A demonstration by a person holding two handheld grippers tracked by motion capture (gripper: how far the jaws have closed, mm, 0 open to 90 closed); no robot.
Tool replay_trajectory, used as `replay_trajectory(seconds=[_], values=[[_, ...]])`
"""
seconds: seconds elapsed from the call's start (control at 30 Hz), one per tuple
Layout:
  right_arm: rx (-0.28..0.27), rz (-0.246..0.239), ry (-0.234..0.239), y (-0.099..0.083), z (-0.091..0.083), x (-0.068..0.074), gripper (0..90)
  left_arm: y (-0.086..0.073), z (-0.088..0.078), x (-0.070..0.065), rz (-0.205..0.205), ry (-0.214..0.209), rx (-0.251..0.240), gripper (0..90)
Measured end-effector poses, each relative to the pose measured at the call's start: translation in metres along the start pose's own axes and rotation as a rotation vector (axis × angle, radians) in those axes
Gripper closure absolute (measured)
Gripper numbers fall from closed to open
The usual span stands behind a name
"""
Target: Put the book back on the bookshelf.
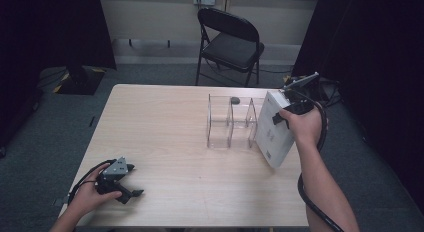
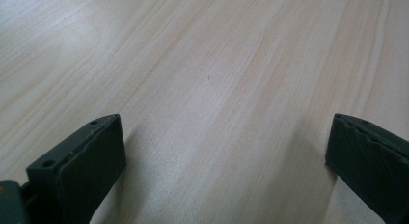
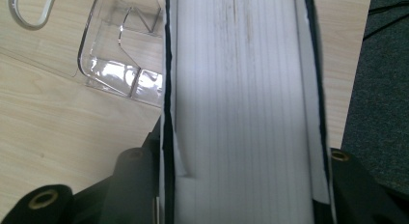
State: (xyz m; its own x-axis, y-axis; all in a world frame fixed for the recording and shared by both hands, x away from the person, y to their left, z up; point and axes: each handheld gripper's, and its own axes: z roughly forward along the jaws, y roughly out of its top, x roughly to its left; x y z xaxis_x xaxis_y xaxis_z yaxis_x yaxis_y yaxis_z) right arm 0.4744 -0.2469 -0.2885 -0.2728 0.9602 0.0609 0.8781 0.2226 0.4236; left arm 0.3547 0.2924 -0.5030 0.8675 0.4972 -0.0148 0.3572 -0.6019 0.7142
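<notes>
- Book [image 1: 273, 132]: white cover, thick; held tilted at the table's right side, lower corner near the far-right table edge. Its left face is just beside the clear rack; contact can't be told. In right gripper view the page block [image 3: 241, 108] faces the camera, with dark cover edges on both sides.
- Right gripper [image 1: 289, 115]: jaws clamped on the book, one per cover, pinching it across its thickness. The hand wraps the gripper body; cable loops down by the forearm.
- Clear rack [image 1: 231, 123]: transparent acrylic w/ upright dividers, stands on table centre-right. A small dark item [image 1: 234, 100] sits at its far end.
- Left gripper [image 1: 131, 188]: near-left corner of table, resting low; jaws spread wide, nothing between them, bare wood under.
- Table [image 1: 165, 122]: light wood.
- Folding chair [image 1: 231, 42]: black, beyond the table.
</notes>
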Motion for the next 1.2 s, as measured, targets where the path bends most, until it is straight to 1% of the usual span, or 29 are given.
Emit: replay_trajectory(seconds=[0.13,0.2,0.3,0.4,0.53,0.7,0.73,0.87,1.03,1.1,1.17,1.2], values=[[0.0,0.006,-0.007,0.003,0.001,0.0,52.2,0.0,0.0,0.0,0.0,0.0,-0.004,0.0],[-0.007,-0.004,-0.013,0.004,0.002,0.001,52.2,0.0,0.0,0.0,-0.001,0.0,-0.004,0.0],[-0.005,0.014,-0.005,0.006,0.002,0.001,52.2,0.0,0.0,0.0,-0.001,0.0,-0.004,0.0],[-0.011,0.012,-0.011,0.008,0.001,0.001,52.2,0.0,0.0,0.0,0.0,0.0,-0.003,0.0],[-0.016,0.027,-0.02,0.01,0.001,0.001,52.3,0.0,0.0,0.0,0.0,0.0,-0.004,0.0],[-0.018,0.029,-0.037,0.013,0.003,0.002,52.3,0.0,0.0,0.0,0.0,0.0,-0.004,0.0],[-0.018,0.022,-0.038,0.013,0.003,0.002,52.3,0.0,0.0,0.0,0.0,0.0,-0.002,0.0],[-0.026,0.04,-0.031,0.015,0.004,0.002,52.3,0.0,0.0,0.0,-0.001,0.0,-0.004,0.0],[-0.024,0.041,-0.039,0.019,0.005,0.002,52.3,0.0,0.0,0.0,0.001,0.0,0.0,0.0],[-0.022,0.035,-0.042,0.02,0.006,0.002,52.3,0.0,0.0,0.0,0.0,0.0,-0.004,0.0],[-0.022,0.03,-0.041,0.02,0.007,0.002,52.3,0.0,0.0,0.0,0.001,0.0,0.002,0.0],[-0.02,0.036,-0.045,0.021,0.007,0.003,52.3,0.0,0.0,0.0,0.0,0.0,0.0,0.0]])
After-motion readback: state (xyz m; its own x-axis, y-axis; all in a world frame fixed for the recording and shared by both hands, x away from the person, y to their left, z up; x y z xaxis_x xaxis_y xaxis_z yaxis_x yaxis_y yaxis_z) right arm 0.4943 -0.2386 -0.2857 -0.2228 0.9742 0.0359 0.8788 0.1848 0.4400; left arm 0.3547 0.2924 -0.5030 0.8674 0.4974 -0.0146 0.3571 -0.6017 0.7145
